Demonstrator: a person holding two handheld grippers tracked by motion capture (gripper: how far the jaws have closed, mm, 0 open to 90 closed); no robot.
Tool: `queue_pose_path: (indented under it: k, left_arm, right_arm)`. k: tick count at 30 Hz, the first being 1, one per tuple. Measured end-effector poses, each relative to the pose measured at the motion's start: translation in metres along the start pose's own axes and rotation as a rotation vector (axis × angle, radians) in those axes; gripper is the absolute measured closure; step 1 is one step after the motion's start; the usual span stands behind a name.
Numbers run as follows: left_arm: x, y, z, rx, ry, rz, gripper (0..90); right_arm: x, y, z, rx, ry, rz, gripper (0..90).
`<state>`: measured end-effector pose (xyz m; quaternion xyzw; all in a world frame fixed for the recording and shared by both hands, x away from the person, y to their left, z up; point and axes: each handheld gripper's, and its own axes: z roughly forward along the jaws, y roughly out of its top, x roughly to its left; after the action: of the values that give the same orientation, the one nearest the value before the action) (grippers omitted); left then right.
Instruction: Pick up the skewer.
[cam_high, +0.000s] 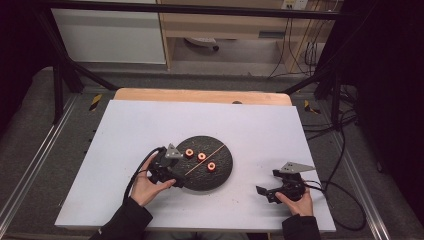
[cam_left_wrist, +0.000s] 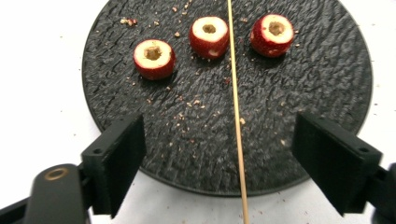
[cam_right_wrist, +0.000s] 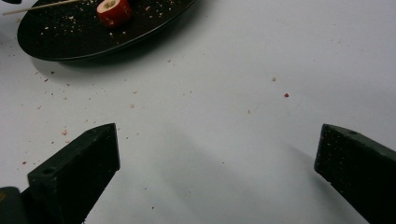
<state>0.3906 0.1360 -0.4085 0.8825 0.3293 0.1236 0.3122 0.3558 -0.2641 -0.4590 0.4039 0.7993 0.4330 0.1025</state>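
Observation:
A round black textured plate (cam_high: 222, 172) (cam_left_wrist: 322, 79) lies on the white table. On it stand three red cored fruit pieces (cam_left_wrist: 154, 58) (cam_left_wrist: 209, 36) (cam_left_wrist: 272, 34) in a row, their pale cut tops up. A thin wooden skewer (cam_left_wrist: 237, 116) (cam_high: 202, 161) lies across the plate. My left gripper (cam_high: 172, 165) (cam_left_wrist: 217, 158) hovers open over the plate's near-left edge, its jaws either side of the skewer's lower part without touching it. My right gripper (cam_high: 270, 186) (cam_right_wrist: 215, 172) is open above bare table right of the plate, with one fruit piece (cam_right_wrist: 114, 11) far ahead.
Crumbs are scattered on the plate and on the white table (cam_high: 260, 130) near it. A wooden board edge (cam_high: 200, 95) shows behind the table. Black frame legs (cam_high: 60, 80) and cables (cam_high: 340, 165) flank the table's sides.

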Motion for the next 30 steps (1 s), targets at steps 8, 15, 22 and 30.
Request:
queue_pose_path:
  k: [8,15,22,30]
  left_arm:
    - [0.002,0.005,0.01,0.035,-0.008,-0.008,32.8]
    - [0.0,0.01,0.016,0.069,-0.016,-0.002,47.5]
    - [-0.001,0.016,0.021,0.099,-0.052,-0.002,56.4]
    - [-0.005,0.02,0.024,0.131,-0.048,0.016,70.6]
  right_arm:
    - [0.0,0.0,0.0,0.001,0.001,-0.001,0.9]
    - [0.0,0.0,0.0,0.002,0.002,-0.001,0.9]
    - [0.0,0.0,0.0,0.001,0.004,-0.001,0.9]
    - [0.0,0.0,0.0,0.004,0.005,0.001,0.9]
